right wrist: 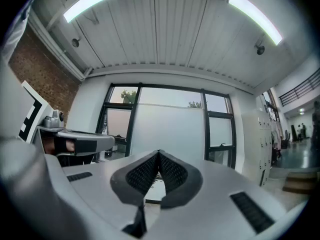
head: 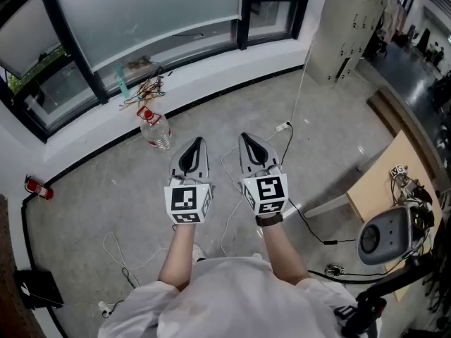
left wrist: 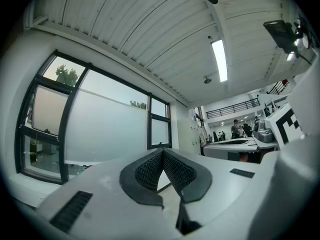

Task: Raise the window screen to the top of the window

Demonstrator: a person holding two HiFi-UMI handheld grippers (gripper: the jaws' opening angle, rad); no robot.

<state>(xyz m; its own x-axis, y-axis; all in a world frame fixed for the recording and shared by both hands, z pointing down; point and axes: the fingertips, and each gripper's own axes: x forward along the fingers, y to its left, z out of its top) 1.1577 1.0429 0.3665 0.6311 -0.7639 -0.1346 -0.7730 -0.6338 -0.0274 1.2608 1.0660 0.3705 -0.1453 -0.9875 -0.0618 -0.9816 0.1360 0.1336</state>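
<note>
Jaws clenched on nothing, left gripper (head: 196,144) and right gripper (head: 246,139) alike. Both hover mid-frame, window screen (head: 141,13) at upper left.

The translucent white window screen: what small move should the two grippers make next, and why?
Probably bring both toward the translucent white window screen and its lower edge. The left gripper and right gripper are shut, empty, side by side over the grey floor, well short of that screen, so nothing can be lifted yet.

Plastic bottle (head: 156,131) and cables (head: 310,229) — on floor (head: 99,189)
</note>
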